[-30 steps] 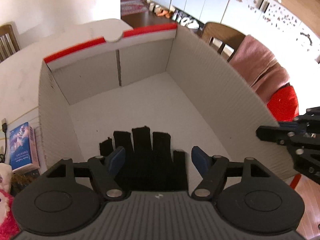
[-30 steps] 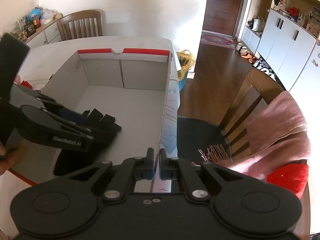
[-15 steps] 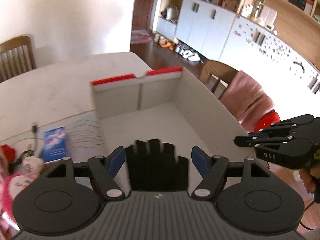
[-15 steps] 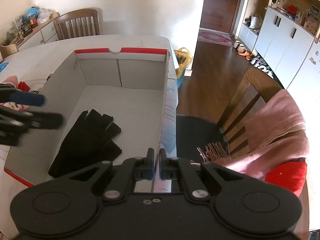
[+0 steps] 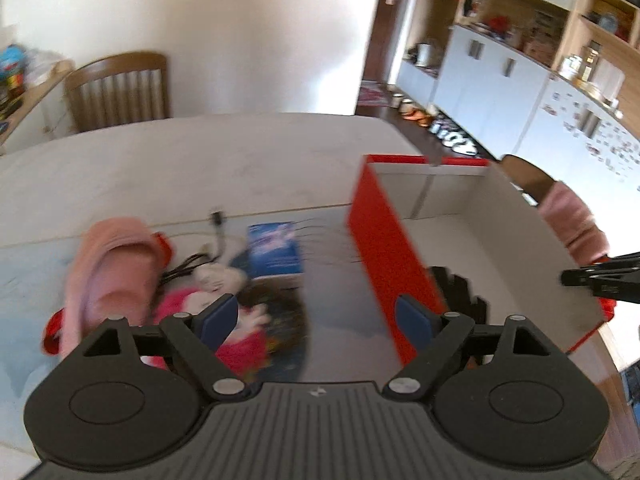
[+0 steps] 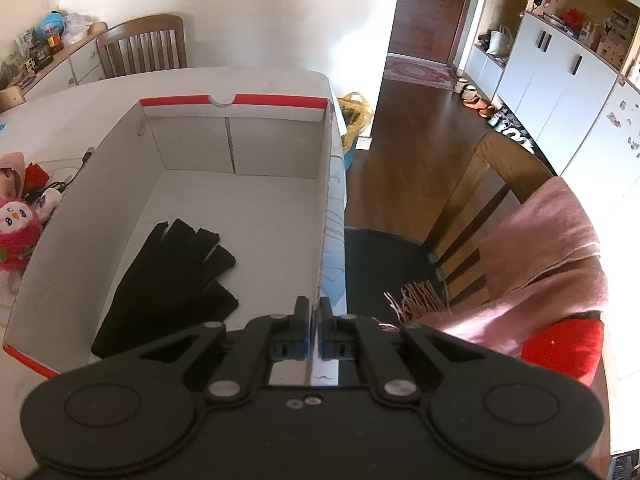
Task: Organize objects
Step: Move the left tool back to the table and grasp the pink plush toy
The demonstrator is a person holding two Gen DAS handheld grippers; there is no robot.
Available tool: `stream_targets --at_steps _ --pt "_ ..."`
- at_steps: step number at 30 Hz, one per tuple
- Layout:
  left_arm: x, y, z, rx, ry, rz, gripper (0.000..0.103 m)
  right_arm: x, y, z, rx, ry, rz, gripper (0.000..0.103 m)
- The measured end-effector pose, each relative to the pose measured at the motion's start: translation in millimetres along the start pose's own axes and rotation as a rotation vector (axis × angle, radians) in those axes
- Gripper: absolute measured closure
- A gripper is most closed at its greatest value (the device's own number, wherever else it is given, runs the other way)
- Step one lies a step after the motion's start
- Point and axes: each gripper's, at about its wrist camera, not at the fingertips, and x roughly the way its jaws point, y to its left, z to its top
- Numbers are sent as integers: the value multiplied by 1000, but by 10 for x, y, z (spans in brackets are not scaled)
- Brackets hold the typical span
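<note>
- Left wrist view: the left gripper point(image 5: 316, 318) has its blue pads point(image 5: 218, 316) spread wide with nothing between them, hanging over the table point(image 5: 168, 168) outside the box point(image 5: 384, 248).
- Below and ahead of it, blurred, lie a pink plush toy point(image 5: 240, 332), a pink cloth point(image 5: 112, 276), a black cable point(image 5: 188, 266) and a blue packet point(image 5: 276, 248).
- Right wrist view: the right gripper point(image 6: 314, 330) has its fingers pressed together on the box's right wall point(image 6: 326, 216).
- Black gloves point(image 6: 168, 280) lie flat on the box floor, at the near left.
- Beside the table stands a chair point(image 6: 480, 208) draped with a pink scarf point(image 6: 548, 256).
</note>
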Motion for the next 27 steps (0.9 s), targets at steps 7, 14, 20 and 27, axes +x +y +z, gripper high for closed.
stream_targets --at_steps 7,14,20,27 --pt "72 291 -95 -11 0 56 0 -11 30 14 2 2 -20 100" --pt "412 405 -225 63 49 106 0 -12 52 19 2 7 -38 100" --pt "631 405 -301 133 85 129 0 1 73 30 3 10 -49 100" --pt "853 435 -362 205 113 189 0 11 80 32 2 14 -55 100"
